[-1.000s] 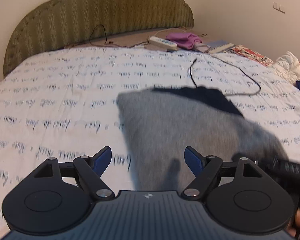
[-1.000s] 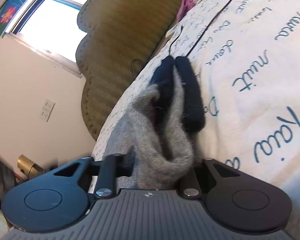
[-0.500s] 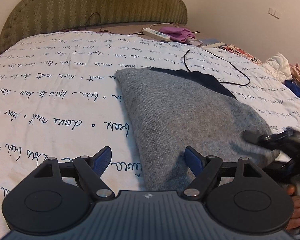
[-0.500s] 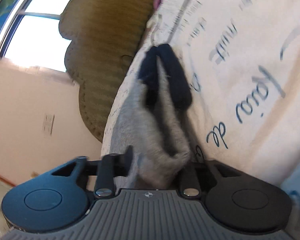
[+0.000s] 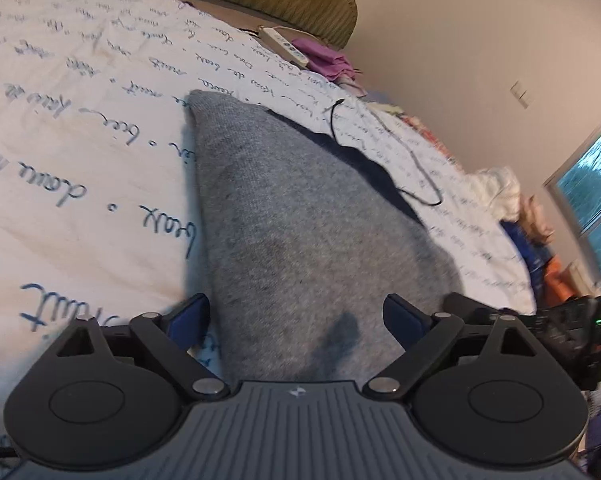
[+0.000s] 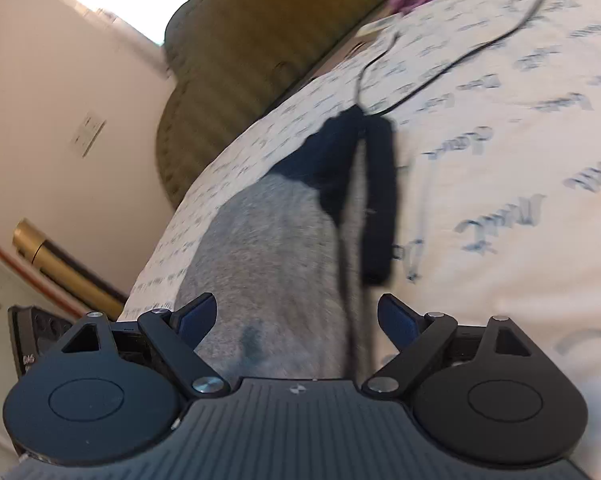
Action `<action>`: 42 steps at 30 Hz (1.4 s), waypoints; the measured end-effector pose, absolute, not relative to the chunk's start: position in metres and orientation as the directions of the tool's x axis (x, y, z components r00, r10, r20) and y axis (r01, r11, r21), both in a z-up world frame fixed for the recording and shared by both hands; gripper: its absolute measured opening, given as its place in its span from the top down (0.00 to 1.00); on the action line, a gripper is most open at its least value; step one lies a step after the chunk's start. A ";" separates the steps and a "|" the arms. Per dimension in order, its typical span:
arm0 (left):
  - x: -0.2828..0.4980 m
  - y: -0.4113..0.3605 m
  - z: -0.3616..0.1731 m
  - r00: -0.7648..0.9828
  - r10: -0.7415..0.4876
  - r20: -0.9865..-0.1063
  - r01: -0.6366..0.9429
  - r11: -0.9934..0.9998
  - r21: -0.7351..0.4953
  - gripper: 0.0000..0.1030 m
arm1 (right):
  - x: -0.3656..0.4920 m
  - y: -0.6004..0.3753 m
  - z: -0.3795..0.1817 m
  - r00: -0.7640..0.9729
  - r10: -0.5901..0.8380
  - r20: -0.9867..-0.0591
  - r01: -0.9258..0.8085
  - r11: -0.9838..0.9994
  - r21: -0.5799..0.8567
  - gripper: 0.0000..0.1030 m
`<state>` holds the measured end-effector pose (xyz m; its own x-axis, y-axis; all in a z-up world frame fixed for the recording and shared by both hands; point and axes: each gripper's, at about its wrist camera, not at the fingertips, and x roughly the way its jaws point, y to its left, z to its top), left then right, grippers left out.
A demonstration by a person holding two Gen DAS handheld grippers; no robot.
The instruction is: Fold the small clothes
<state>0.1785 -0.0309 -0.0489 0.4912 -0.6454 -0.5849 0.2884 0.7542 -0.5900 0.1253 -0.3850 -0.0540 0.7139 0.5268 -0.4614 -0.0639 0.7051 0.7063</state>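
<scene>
The left gripper [image 5: 296, 316] and right gripper [image 6: 296, 316] are both opening, released, pads clear of the grey garment [image 5: 300, 208] lying between them at mid-frame on the bedsheet [image 5: 80, 152]. Best pull back level without snagging the fold.

Plenty of bare printed bedsheet [image 5: 80, 128] left of the grey garment [image 5: 300, 220]; on its far side a black cable [image 5: 416, 168] loops across the way
</scene>
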 end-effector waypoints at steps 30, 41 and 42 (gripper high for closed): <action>0.133 -0.008 -0.036 0.552 -0.535 -0.640 0.342 0.845 -0.411 0.69 | 0.093 -0.338 -0.046 0.671 0.529 -0.520 -0.030 0.720 0.693 0.57; 0.105 -0.023 -0.029 0.641 -0.376 -0.669 0.299 0.925 -0.234 0.47 | 0.036 -0.294 -0.004 0.827 0.061 -0.559 0.113 0.956 0.271 0.58; 0.103 -0.024 -0.029 0.645 -0.370 -0.669 0.302 0.927 -0.222 0.47 | 0.032 -0.286 0.003 0.846 0.039 -0.531 0.096 0.970 0.223 0.58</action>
